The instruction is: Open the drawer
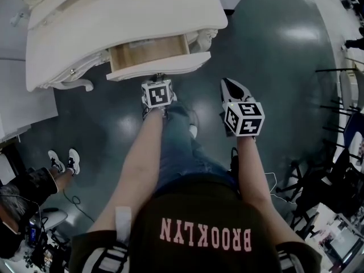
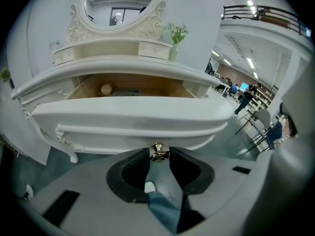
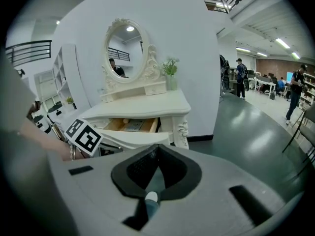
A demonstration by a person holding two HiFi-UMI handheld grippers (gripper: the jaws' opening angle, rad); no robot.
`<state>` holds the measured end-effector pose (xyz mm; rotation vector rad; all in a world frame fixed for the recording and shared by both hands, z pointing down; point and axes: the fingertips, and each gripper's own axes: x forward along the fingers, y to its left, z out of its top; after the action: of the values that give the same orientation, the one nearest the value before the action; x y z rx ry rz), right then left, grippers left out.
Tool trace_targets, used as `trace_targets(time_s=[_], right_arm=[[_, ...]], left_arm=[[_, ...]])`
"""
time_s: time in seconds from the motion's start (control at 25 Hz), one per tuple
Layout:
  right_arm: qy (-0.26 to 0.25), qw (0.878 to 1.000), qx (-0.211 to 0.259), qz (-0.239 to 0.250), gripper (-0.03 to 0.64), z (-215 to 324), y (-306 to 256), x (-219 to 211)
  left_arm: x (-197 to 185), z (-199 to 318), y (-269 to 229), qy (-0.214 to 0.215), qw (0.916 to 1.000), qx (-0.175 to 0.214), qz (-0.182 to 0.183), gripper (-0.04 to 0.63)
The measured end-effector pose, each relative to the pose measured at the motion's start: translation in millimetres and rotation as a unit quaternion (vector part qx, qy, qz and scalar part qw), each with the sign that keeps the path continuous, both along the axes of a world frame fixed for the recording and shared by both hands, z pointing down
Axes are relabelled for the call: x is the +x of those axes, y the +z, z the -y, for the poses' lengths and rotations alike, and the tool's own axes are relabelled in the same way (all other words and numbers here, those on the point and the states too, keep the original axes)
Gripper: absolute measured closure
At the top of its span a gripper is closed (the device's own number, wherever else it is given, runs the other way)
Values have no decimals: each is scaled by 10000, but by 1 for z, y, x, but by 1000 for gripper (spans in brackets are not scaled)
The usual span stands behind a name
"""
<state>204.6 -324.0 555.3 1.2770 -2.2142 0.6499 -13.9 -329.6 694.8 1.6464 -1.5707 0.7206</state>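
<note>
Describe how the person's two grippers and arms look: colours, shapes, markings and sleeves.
The left gripper and the right gripper have light grey bodies with black, curved pads. Each carries a white cube printed with black square markers. The forearms are bare. The short dark sleeves end in black-and-white striped cuffs.

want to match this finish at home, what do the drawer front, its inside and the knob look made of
Drawer front: probably wood painted cream, smooth satin sheen, moulded edge.
Drawer inside: bare light wood or veneer, tan, matte, unpainted.
Knob: likely brass-toned metal, shiny gold glint; too small to be sure.
</note>
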Motion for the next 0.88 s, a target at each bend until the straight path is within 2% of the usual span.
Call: trace_targets(time_s=[0.12, 0.32, 0.52, 0.68, 0.88], right_arm=[[-12, 10000, 73, 16, 620, -6, -6, 3], [-53, 9998, 210, 42, 620, -16, -16, 6], [-72, 9996, 269, 48, 620, -27, -20, 8], [-85, 9996, 263, 67, 620, -37, -20, 11], [-107, 9994, 303, 99, 620, -48, -24, 14]], left_arm=[[4, -10, -1, 50, 10000, -50, -17, 476], [17, -35, 5, 64, 9991, -300, -305, 476], [12, -41, 4, 47, 9997, -206, -146, 476], [22, -57, 6, 83, 9986, -403, -327, 476], [28, -70, 6, 153, 9985, -361, -384, 474]])
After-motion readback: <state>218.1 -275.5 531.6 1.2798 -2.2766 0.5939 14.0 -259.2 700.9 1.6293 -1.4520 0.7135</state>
